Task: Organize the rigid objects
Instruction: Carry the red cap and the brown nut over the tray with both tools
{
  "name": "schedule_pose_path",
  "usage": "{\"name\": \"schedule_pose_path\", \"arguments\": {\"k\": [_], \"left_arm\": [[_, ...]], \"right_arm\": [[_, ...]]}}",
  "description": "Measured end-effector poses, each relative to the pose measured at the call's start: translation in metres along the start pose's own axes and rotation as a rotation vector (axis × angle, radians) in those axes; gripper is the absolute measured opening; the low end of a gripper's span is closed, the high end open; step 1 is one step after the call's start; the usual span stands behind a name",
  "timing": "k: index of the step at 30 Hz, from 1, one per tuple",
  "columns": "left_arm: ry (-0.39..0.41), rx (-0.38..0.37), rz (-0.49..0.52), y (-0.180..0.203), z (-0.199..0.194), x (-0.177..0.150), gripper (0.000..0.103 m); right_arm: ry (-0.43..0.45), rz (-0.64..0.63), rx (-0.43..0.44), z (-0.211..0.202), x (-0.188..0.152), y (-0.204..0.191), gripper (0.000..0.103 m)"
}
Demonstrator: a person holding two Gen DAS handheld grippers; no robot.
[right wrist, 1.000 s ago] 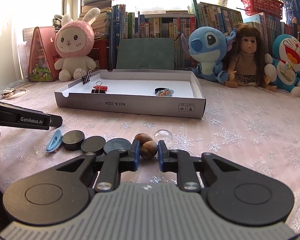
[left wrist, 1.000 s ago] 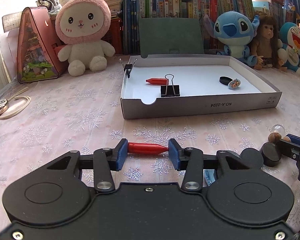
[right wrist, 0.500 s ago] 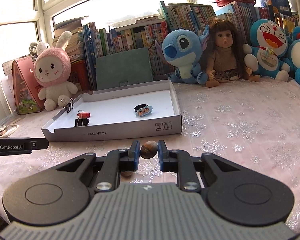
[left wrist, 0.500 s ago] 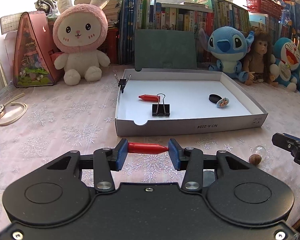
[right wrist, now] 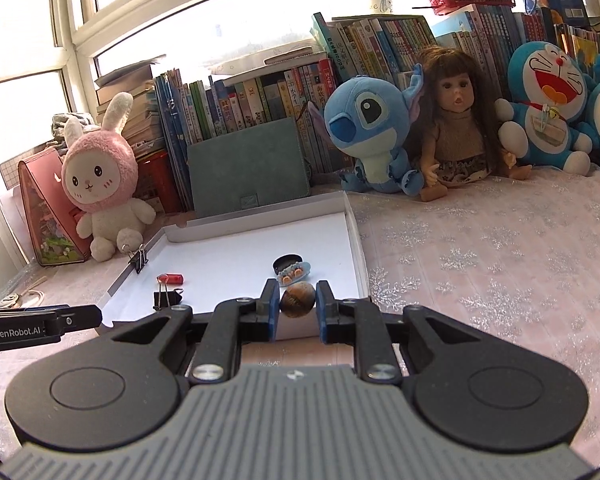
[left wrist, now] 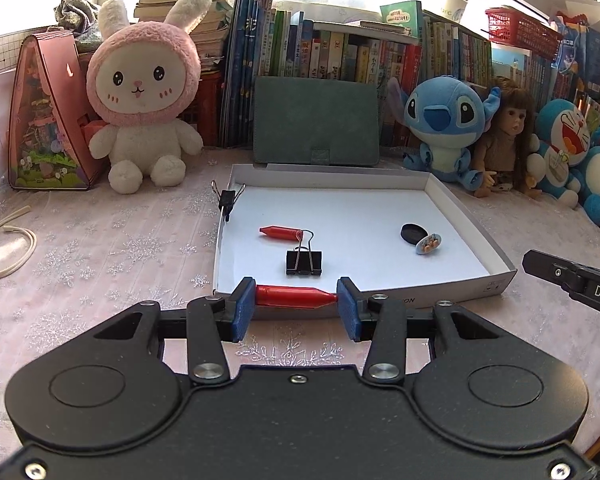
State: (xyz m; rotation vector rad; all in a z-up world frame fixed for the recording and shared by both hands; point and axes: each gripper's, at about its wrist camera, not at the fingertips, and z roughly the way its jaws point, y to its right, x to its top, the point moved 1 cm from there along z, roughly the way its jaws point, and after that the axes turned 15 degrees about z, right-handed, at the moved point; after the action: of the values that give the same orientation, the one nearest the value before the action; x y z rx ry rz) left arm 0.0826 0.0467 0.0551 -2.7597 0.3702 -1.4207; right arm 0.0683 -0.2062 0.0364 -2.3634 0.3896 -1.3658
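My left gripper is shut on a red crayon, held crosswise just in front of the white cardboard tray. My right gripper is shut on a brown nut, above the tray's near right corner. Inside the tray lie another red crayon, a black binder clip, a black disc and a small blue charm. A second binder clip is clipped to the tray's left wall.
Plush toys, a doll and rows of books line the back. A green case leans behind the tray. A pink triangular box stands far left. A cord with a metal fob lies at the left on the snowflake-patterned cloth.
Both grippers have risen and moved closer to the tray, each keeping hold of its object. The discs and nuts on the cloth have dropped out of view.
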Motion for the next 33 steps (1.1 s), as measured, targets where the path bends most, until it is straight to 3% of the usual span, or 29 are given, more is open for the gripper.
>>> {"name": "schedule_pose_path", "arguments": {"k": [14, 33], "left_arm": [[-0.019, -0.015, -0.01, -0.008, 0.029, 0.041, 0.042], [-0.155, -0.021, -0.016, -0.015, 0.107, 0.073, 0.042]], "right_arm": [[-0.025, -0.027, -0.01, 0.039, 0.039, -0.019, 0.023], [-0.232, -0.054, -0.057, 0.109, 0.051, -0.022, 0.023]]}}
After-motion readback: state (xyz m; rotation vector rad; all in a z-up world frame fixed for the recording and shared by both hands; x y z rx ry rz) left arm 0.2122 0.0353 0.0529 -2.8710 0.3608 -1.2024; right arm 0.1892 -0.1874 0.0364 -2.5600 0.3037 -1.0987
